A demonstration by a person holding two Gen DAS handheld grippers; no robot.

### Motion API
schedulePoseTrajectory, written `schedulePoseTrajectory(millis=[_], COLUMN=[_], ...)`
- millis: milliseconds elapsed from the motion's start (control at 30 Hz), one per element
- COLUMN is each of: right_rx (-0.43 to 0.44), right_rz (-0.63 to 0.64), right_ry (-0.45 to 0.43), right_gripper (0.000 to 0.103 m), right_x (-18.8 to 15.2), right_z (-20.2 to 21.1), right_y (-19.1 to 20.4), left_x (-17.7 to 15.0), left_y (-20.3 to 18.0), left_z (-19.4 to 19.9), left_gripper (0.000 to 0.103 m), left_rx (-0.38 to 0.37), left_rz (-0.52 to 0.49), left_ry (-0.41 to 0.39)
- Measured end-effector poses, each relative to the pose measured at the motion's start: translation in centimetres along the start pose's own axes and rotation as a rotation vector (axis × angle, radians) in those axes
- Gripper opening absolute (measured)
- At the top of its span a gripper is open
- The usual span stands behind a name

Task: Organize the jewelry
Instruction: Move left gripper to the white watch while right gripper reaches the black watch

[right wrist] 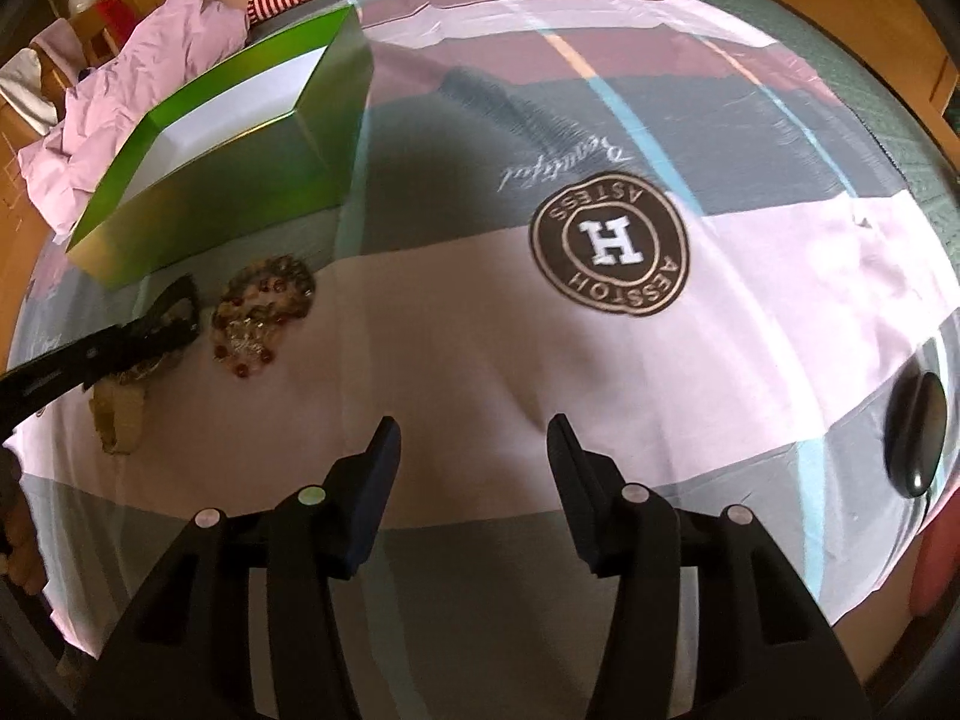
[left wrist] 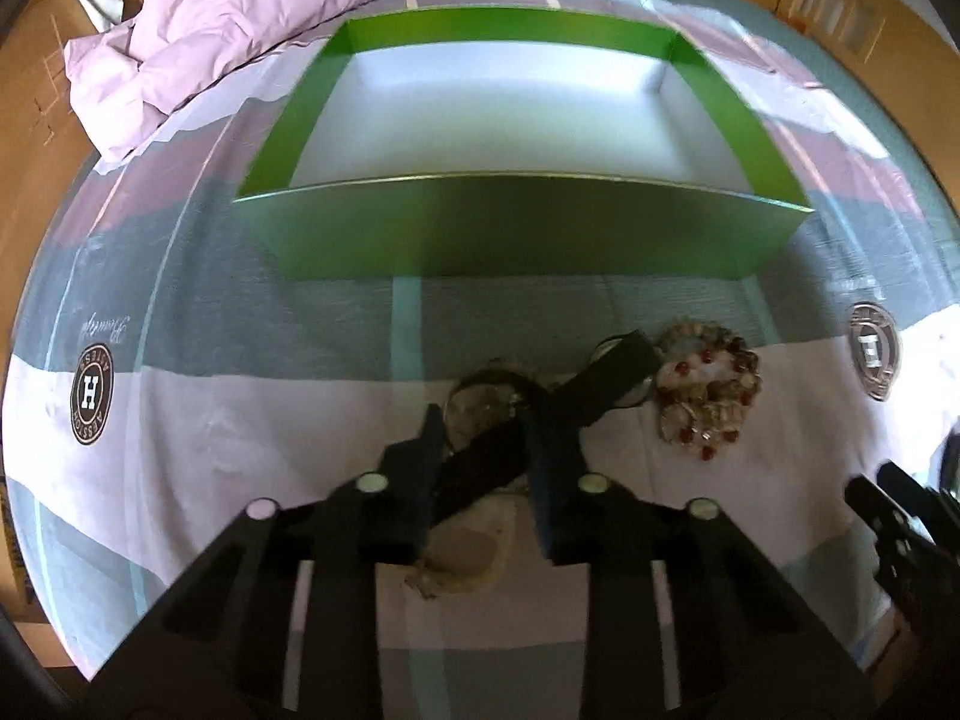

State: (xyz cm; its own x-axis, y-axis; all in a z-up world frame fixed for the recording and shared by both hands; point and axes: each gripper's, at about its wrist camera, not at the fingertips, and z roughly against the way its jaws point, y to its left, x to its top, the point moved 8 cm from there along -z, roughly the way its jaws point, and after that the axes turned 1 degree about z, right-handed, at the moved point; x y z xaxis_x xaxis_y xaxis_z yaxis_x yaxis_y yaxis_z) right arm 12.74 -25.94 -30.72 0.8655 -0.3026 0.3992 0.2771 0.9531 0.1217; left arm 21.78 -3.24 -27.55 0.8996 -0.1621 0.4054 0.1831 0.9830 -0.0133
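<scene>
Black plastic fingers of the left gripper (left wrist: 489, 450) were clenched on a dark strap-like band (left wrist: 606, 375) lying on the bedsheet, with a pale, crumpled cloth pouch (left wrist: 465, 552) beneath them. Just right of the band sat a coiled bracelet of amber and red beads (left wrist: 708, 396), untouched. Farther off stood the glossy green cardboard box (left wrist: 522, 228), its white interior bare. The right gripper (right wrist: 474, 468) hovered released over the soft patchwork sheet (right wrist: 780, 276). Judged from here, the limp band could slip free or snag neighbouring jewelry when lifted.
</scene>
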Motion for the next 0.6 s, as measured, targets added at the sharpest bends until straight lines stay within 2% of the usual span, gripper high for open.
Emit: schedulePoseTrajectory(millis=[67,167,233,267,300,367,500,600], right_rx=[0.009,0.02,0.038,0.051,0.071,0.086,0.06,0.002], right_rz=[-0.001,0.024,0.037,0.042,0.055,0.097,0.258,0.37], right_ry=[-0.007,-0.019,-0.016,-0.014,-0.01,-0.021,-0.034,-0.019], right_gripper=[0.052,0.052,0.052,0.052,0.052,0.052,0.052,0.052], right_x=[0.1,-0.1,0.0,0.0,0.3,1.2,3.8,4.9], right_z=[0.2,0.8,0.7,0.6,0.6,0.5,-0.9,-2.9], right_y=[0.2,1.2,2.2,2.7,3.6,5.5,11.3,14.6], left_x=[-0.5,-2.3,-3.6,-4.5,-5.1,-5.9,-5.3,-4.6], left_y=[0.3,2.0,3.0,4.0,4.5,5.9,6.5,5.7], left_z=[1.5,3.6,4.5,4.9,5.1,5.0,3.8,2.2], left_gripper=[0.004,0.004,0.004,0.01,0.024,0.038,0.04,0.042], left_rx=[-0.019,0.015,-0.007,0.005,0.013,0.029,0.029,0.051], left_rz=[-0.002,0.007,0.018,0.033,0.039,0.057,0.098,0.074], left_ry=[-0.022,-0.037,-0.043,-0.046,-0.047,-0.047,-0.022,-0.008])
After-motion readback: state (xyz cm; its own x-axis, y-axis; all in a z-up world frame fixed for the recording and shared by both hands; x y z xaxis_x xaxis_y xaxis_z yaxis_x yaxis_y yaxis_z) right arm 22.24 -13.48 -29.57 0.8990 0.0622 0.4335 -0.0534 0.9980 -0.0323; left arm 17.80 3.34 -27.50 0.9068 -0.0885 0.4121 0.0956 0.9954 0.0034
